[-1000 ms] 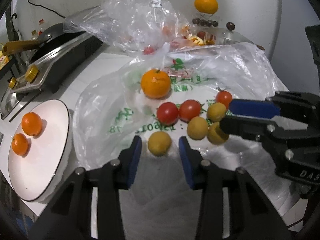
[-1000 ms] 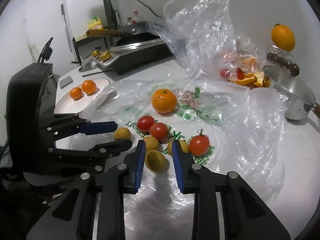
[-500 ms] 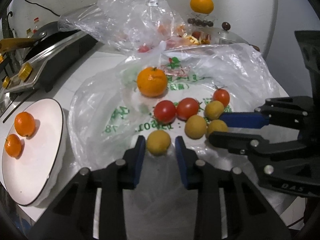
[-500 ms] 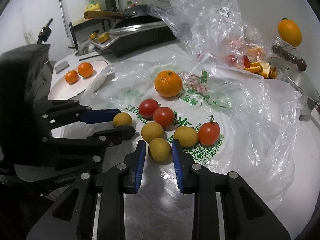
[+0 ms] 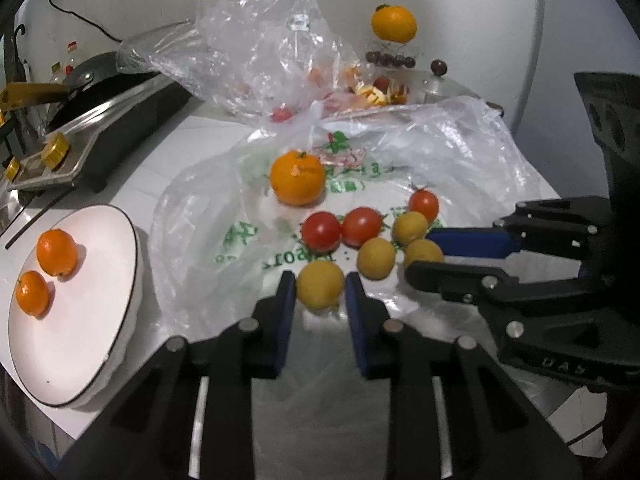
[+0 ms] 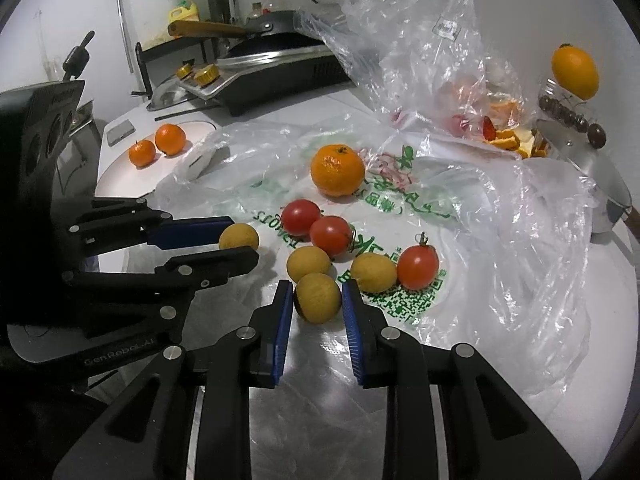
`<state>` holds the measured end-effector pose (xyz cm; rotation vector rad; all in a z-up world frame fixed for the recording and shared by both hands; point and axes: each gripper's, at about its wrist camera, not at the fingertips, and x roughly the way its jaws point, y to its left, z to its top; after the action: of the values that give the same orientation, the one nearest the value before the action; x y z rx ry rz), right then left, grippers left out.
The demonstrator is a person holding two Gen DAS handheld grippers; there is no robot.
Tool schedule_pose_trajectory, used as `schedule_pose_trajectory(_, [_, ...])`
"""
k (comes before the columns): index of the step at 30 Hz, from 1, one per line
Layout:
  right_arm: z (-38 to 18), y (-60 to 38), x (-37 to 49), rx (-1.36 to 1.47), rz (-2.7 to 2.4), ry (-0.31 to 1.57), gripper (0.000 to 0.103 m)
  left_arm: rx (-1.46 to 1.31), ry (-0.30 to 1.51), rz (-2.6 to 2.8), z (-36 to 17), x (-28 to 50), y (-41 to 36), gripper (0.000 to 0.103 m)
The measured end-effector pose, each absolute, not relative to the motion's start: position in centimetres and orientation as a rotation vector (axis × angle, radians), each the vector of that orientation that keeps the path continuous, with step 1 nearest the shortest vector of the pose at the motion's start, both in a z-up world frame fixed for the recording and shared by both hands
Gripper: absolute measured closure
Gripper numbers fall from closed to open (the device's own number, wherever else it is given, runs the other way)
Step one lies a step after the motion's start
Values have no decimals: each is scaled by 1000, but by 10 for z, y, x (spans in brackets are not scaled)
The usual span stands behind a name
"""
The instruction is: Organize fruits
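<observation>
Left wrist view: a white plate (image 5: 120, 280) on the worktop (image 5: 168, 148) holds two small oranges (image 5: 56, 252). On the flattened plastic bag (image 5: 208, 208) lie one large orange (image 5: 297, 177), three red tomatoes (image 5: 321, 231) and four yellow fruits. The left gripper (image 5: 321, 286) has its fingers clamped on the nearest yellow fruit (image 5: 320, 284); the right gripper (image 6: 316, 298) pinches a second yellow fruit (image 6: 318, 297), both resting on the bag.
</observation>
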<state>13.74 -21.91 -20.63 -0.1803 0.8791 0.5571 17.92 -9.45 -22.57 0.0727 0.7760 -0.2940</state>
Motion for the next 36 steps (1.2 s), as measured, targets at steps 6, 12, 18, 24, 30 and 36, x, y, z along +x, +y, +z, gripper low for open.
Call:
schedule_pose_trajectory(6, [-194,-218,132,-186,549,850,76,71,740,-300,-212,169,-93,77])
schedule_pose_trajectory(12, [-183,-214,122,-198,552,826,76,66,708,-301,-198,160,-88,77])
schedule_pose_trajectory(18, [-171,-209,113,-206,552,795,76,62,678,-300,-188,149,-83,77])
schedule_pose_trajectory(24, [-161,-202,105,-223,544,767,76,58,652,-297,-180,139,-78,77])
schedule_pose_trajectory(30, [-153,-194,97,-234,549,750,76,49,629,-287,-173,128,-69,77])
schedule_pose_trajectory(36, [-147,-184,90,-248,555,736,76,39,619,-271,-171,119,-59,77])
